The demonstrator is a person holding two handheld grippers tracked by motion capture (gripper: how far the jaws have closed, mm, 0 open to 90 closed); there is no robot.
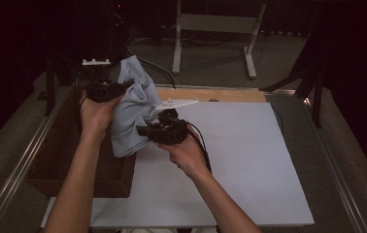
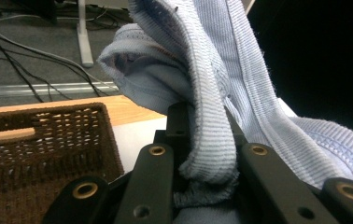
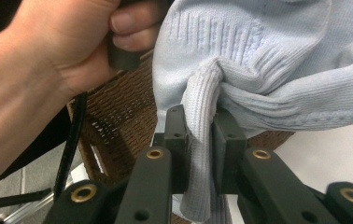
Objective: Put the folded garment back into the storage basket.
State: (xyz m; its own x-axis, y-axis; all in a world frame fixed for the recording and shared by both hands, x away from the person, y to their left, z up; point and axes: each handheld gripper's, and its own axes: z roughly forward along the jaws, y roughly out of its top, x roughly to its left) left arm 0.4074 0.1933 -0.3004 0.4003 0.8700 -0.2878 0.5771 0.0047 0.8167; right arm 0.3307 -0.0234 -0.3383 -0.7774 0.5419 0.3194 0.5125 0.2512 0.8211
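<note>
Both grippers clamp one light-blue knitted garment (image 1: pixel 132 109), held clear of the desk above its left edge. The left gripper (image 2: pixel 206 140) grasps a ribbed fold; the right gripper (image 3: pixel 198 140) pinches a gathered ribbed section. A brown wicker basket (image 1: pixel 55 160) sits at the left edge, beside the white board (image 1: pixel 240 160).

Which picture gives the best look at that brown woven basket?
The high view: the basket sits whole at the table's left edge, below the cloth. The left gripper view shows one corner of it; the right gripper view shows part of its weave behind the cloth.
</note>
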